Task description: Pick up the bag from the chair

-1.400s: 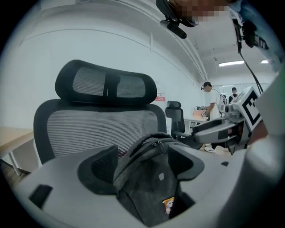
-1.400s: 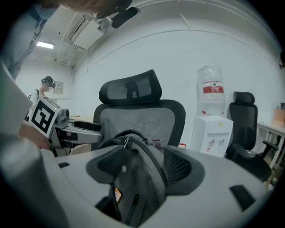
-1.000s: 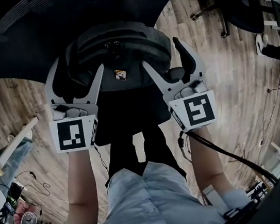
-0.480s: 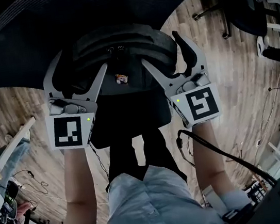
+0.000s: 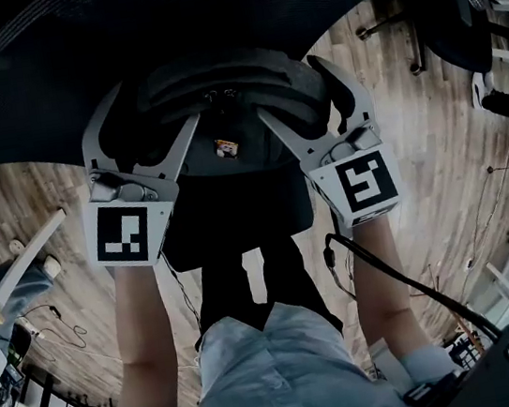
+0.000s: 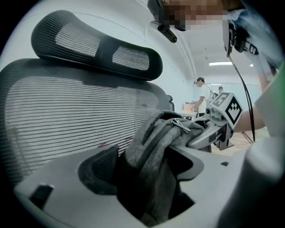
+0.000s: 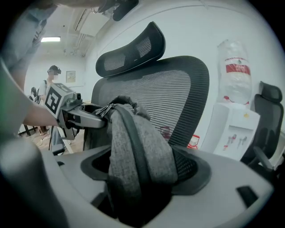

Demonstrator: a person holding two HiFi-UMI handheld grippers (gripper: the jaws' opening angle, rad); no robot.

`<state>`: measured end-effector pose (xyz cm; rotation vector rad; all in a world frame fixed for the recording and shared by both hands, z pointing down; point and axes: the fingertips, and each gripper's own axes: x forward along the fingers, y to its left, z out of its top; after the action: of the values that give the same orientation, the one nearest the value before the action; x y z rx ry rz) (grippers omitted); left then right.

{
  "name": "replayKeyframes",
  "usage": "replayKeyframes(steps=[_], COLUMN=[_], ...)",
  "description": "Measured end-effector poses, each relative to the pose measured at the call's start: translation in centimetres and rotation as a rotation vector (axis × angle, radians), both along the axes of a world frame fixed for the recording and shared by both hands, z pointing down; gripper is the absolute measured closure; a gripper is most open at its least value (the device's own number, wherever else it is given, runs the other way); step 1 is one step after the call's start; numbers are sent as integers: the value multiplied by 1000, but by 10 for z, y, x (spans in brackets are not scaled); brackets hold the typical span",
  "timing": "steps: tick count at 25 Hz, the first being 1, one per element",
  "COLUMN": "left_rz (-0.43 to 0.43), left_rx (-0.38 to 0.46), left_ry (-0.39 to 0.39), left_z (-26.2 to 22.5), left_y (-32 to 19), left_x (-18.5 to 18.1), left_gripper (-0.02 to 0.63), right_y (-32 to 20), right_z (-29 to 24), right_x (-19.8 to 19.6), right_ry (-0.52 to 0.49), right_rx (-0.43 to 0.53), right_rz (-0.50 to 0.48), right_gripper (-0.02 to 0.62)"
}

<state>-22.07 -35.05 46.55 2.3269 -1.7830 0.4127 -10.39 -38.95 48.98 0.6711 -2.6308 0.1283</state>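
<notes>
Because the bag [image 5: 218,85] is bulky and stands on the chair [image 5: 71,54] in front of its mesh back, it is flanked from both sides at once rather than taken from above. On the left, the left gripper [image 5: 152,118] is set with its jaws spread wide. The bag's grey fabric [image 6: 151,164] lies in the gap between them and is not seen to be pinched. In the middle, the bag is held upright by nothing but the chair, with its zipper pulls [image 6: 182,126] uppermost. On the right, the right gripper [image 5: 295,97] is likewise unclenched, and its jaws straddle the opposite flank. A closing of both is judged necessary before any lift.
</notes>
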Motion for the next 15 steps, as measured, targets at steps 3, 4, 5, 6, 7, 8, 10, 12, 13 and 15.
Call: replayKeyframes(steps=[3,4,5,6,7,8,10,12,13,15], left_rz=[11,16,19,20,22,27,45,75,90,118], left_rx=[-7,-11,-14,-15,-14,-11,-12,-19,-19,-12], left_ry=[-16,-19,-22,-25,-31,-37,-40,-29,-29,-62], left_z=[0,0,0,-1,-2,-3,-3,-3,-4,-8], left_y=[-6,-7,-7,-7,-6,-5,-2,1,1,1], left_x=[6,8,10,12,13,14,18,20,21,24], left_gripper=[273,275,275,273,261,250,243,238,233,217], right_y=[-3,-3,-2,1,5,9,17,25,28,33], right_z=[0,0,-1,-2,-4,-5,-7,-8,-9,-11], right_x=[5,8,11,12,14,15,18,20,21,23], right_ry=[17,15,11,5,-2,-9,-26,-44,-50,-61], right_rx=[3,1,0,0,0,-1,-10,-16,-17,-19], right_rz=[-19,-25,-32,-40,-48,-55,-67,-89,-104,-130], right_gripper=[283,302,322,343,363,380,403,422,428,439])
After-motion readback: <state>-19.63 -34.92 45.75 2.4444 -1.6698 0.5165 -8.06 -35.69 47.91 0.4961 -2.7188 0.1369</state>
